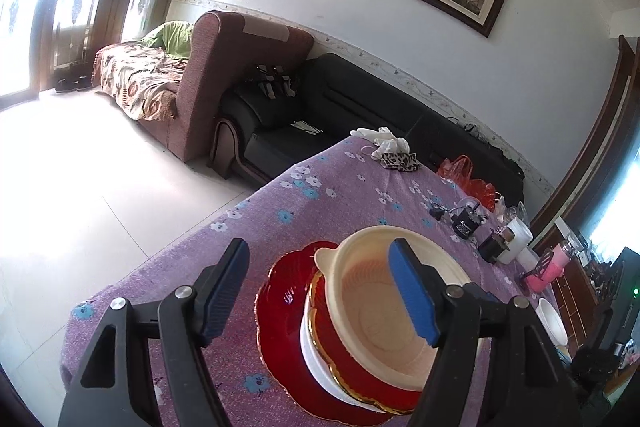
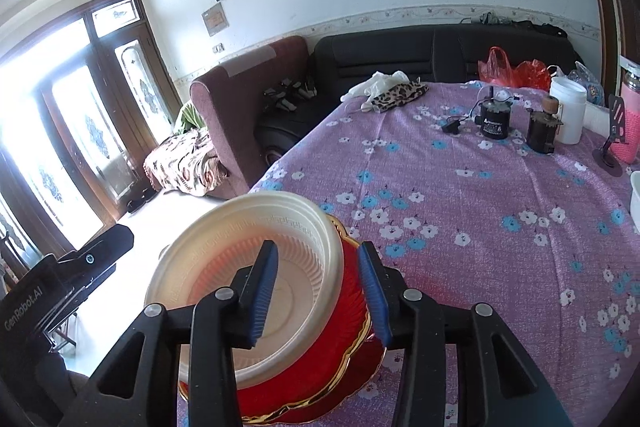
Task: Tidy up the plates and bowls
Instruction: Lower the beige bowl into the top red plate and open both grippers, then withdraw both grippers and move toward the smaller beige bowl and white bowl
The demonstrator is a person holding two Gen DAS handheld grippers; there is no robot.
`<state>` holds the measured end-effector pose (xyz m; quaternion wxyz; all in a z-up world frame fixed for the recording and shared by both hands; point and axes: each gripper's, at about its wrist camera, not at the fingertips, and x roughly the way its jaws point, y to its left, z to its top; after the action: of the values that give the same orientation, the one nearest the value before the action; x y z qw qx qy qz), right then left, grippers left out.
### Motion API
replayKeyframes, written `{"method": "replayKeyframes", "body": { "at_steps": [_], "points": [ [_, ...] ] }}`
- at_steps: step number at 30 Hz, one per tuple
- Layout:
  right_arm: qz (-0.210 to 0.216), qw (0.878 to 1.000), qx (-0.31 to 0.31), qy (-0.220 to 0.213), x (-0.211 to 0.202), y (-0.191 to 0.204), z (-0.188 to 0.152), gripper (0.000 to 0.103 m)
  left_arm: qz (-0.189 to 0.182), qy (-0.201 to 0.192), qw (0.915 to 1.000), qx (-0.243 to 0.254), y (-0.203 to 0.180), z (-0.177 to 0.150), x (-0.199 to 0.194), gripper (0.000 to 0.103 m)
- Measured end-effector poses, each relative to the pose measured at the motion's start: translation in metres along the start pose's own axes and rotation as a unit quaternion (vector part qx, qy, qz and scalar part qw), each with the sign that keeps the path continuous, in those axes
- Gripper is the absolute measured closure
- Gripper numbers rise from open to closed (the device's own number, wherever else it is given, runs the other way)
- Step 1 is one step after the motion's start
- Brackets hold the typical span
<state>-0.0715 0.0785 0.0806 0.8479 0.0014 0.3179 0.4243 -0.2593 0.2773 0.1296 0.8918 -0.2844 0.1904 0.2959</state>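
A cream ribbed plastic bowl sits on top of a stack: beneath it a red gold-rimmed bowl, then a white bowl, all on a red scalloped glass plate near the edge of the table with its purple flowered cloth. The left hand-held gripper stands with its jaws apart, one blue pad above the cream bowl. The right hand-held gripper straddles the cream bowl's rim, its pads apart and not pressing.

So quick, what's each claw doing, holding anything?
Left gripper: open, fingers apart over the stacked dishes, holding nothing.
Right gripper: open, fingers either side of the cream bowl's rim, not pressing it.
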Motion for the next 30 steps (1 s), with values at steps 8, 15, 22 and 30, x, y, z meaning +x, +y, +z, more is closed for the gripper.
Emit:
{"method": "replayKeyframes", "body": {
  "at_steps": [8,15,22,30],
  "points": [
    [0.000,1.000,0.019,-0.010,-0.030,-0.017,-0.011,0.051,0.011,-0.005,0.9999,0.000,0.008,-0.005,-0.023,0.031],
    [0.002,0.999,0.050,-0.013,-0.055,-0.041,-0.037,0.050,0.021,-0.016,0.9992,0.029,-0.011,-0.014,-0.040,0.026],
    [0.004,0.997,0.081,-0.015,-0.075,-0.069,-0.053,0.050,0.020,-0.022,0.9974,0.067,-0.043,-0.023,-0.051,0.023],
    [0.008,0.996,0.089,-0.020,-0.090,-0.085,-0.061,0.049,0.027,-0.020,0.9935,0.109,-0.075,-0.037,-0.053,0.015]
  ]
}}
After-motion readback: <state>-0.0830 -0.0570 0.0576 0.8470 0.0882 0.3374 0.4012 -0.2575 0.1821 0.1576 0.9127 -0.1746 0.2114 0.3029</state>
